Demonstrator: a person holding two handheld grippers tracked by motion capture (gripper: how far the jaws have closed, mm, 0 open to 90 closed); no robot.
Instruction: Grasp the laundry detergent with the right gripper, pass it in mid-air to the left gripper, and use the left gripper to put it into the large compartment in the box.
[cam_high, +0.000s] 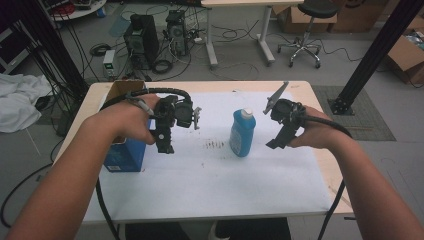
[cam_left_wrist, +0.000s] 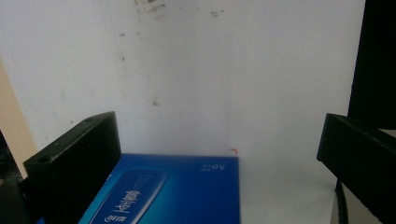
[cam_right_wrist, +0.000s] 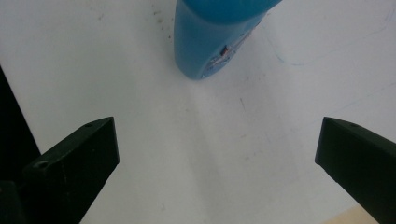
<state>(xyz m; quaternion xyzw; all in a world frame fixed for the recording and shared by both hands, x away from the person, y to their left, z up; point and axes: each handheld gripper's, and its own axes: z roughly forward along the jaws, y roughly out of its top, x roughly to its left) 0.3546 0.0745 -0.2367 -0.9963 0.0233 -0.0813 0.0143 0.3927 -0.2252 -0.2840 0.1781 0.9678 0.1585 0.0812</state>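
Currently both hand-held grippers released: left (cam_left_wrist: 217, 154) over glossy blue box (cam_left_wrist: 173, 191), right (cam_right_wrist: 217, 149) near smooth blue bottle (cam_right_wrist: 210, 37).

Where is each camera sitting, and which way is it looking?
High view: sits above the person's side, looking forward and down on the table; both forearms, the left gripper and the right gripper show.
Left gripper view: rides the left gripper, looking down between its open black jaws at the blue box.
Right gripper view: rides the right gripper, looking between its open black jaws at the blue bottle.
Shared: the high view also shows the blue box and the blue bottle.
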